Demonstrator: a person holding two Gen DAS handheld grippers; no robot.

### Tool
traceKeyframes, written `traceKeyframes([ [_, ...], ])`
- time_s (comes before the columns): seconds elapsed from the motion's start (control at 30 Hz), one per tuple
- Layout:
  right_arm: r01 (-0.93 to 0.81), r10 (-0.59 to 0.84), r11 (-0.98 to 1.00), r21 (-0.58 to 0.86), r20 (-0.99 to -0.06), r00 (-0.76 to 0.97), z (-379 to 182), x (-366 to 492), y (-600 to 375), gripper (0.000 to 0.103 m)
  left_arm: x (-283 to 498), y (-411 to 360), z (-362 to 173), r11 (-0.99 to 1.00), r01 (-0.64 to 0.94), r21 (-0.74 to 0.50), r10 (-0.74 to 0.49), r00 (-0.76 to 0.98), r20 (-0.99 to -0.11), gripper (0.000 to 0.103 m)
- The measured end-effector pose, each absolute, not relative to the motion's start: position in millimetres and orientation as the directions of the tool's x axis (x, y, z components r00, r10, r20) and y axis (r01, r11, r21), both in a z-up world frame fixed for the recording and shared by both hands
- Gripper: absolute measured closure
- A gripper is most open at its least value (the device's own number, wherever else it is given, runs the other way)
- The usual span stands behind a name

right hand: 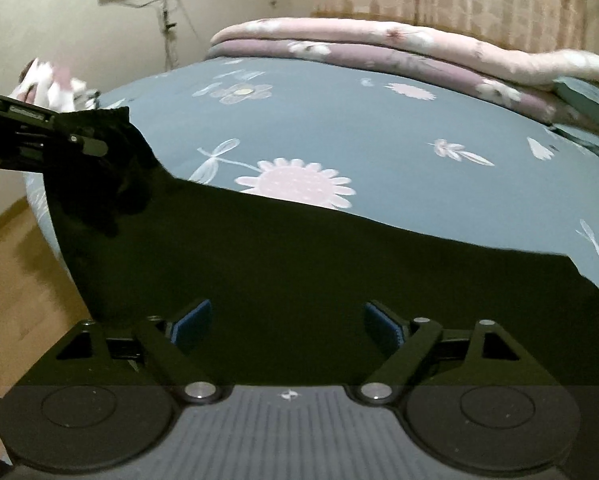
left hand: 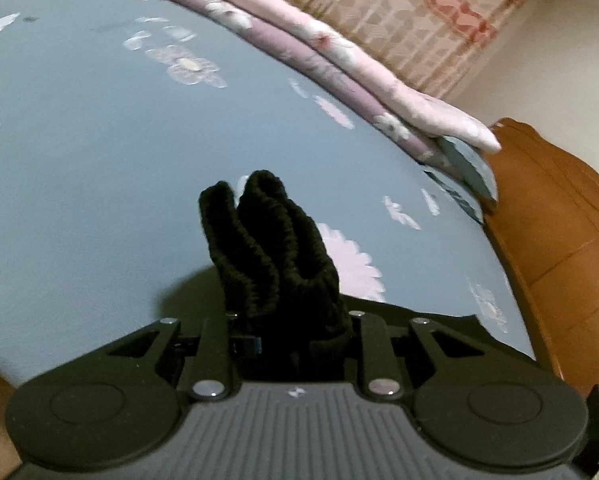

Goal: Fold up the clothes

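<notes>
Black garment (right hand: 299,280) lying on floral bedsheet (right hand: 339,120), left gripper (left hand: 291,320) pinching its bunched edge, right gripper (right hand: 287,324) hovering with jaws wide apart, gripping nothing.

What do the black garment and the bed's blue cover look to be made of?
Black garment: looks like a ribbed knit, matte and fuzzy, bunched in ridged cords in the left gripper. Blue cover: seemingly smooth woven cotton-like sheeting, matte, with flat printed flowers; exact fibre unclear.
</notes>
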State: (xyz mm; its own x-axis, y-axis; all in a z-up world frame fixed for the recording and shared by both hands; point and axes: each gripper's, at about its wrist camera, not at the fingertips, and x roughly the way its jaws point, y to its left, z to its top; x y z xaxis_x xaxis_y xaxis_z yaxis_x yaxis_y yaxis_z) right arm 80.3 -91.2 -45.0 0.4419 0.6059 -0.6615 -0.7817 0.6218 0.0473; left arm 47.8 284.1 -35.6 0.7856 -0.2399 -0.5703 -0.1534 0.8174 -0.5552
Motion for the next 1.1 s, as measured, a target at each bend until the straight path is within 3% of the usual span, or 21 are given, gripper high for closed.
traceKeyframes([
  [0.73,-0.632,0.581,0.756,0.172,-0.62,0.527,-46.1,93.6,-187.4,0.0,114.3,155.6,-6.9,0.793,0.085,-0.603,-0.463,0.728,-0.506,0.079],
  [1.1,-0.575,0.565,0.789,0.216,-0.622,0.542,-53.0,102.4,-207.6,0.0,129.6,119.8,-24.1,0.802,0.095,-0.59,-0.482,0.686,-0.546,0.079],
])
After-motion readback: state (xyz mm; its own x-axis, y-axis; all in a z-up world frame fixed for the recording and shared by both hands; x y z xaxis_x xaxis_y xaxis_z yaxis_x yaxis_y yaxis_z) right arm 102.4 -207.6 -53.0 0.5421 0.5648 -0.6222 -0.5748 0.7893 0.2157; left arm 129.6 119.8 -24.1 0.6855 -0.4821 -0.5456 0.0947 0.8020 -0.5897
